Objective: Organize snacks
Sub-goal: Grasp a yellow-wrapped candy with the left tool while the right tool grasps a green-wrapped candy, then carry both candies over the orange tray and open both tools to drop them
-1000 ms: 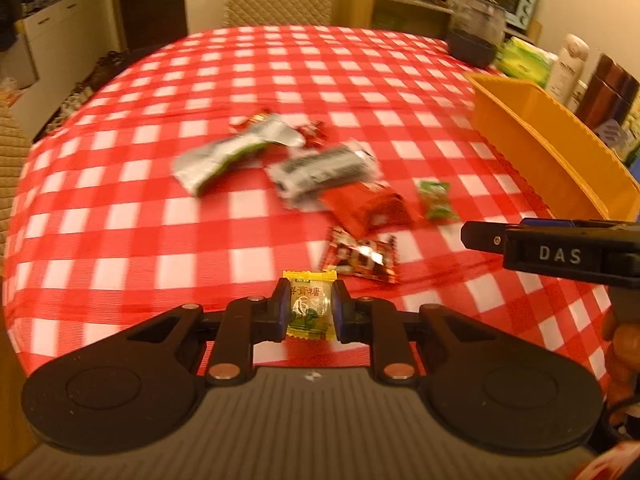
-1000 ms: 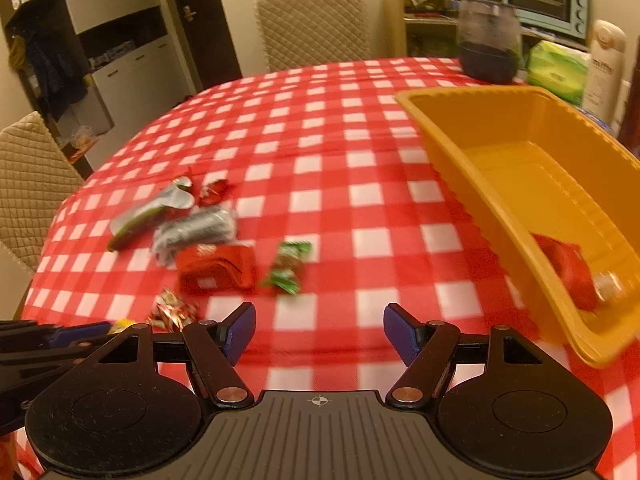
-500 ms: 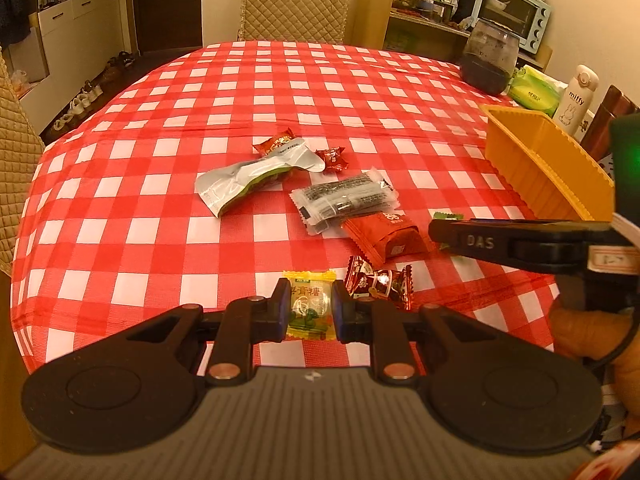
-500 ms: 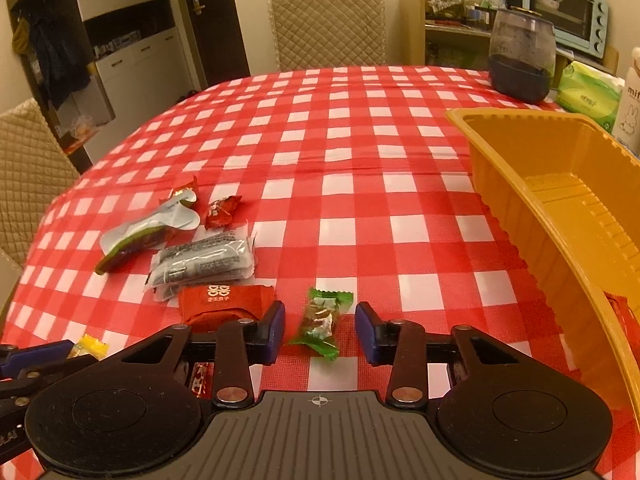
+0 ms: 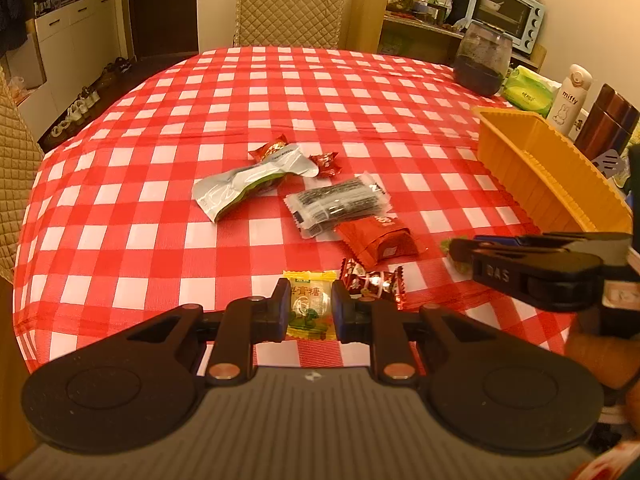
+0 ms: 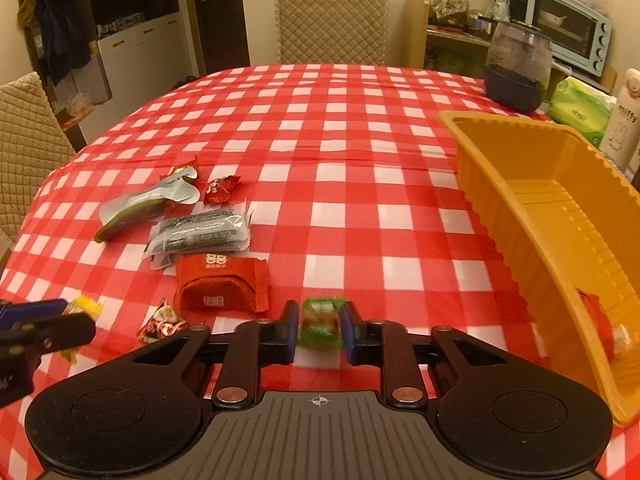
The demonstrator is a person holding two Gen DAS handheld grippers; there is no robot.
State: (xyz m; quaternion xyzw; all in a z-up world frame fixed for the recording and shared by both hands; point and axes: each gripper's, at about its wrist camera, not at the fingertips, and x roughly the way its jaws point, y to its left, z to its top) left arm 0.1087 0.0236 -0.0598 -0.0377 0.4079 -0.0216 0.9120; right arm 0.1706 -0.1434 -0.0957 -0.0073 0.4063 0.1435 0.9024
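Note:
My left gripper (image 5: 307, 308) is shut on a yellow candy (image 5: 309, 305) just above the tablecloth. My right gripper (image 6: 319, 327) is shut on a green candy (image 6: 321, 322); it also shows from the side in the left wrist view (image 5: 520, 266). On the cloth lie a red pouch (image 6: 222, 284), a black-and-clear packet (image 6: 200, 230), a silver-green packet (image 6: 148, 204), a shiny red candy (image 5: 372, 282) and small red candies (image 6: 221, 188). The orange basket (image 6: 532, 208) stands at the right with a red snack (image 6: 600, 324) inside.
A dark glass jar (image 6: 516, 68), a green tissue pack (image 6: 580, 106) and a white miffy bottle (image 5: 568, 98) stand behind the basket. Quilted chairs (image 6: 332, 24) stand around the red checked table (image 6: 340, 152). A toaster oven (image 6: 568, 30) sits on a far shelf.
My right gripper has closed on the green candy, from wide open a second ago. The left gripper has stayed shut on the yellow candy and lifted slightly.

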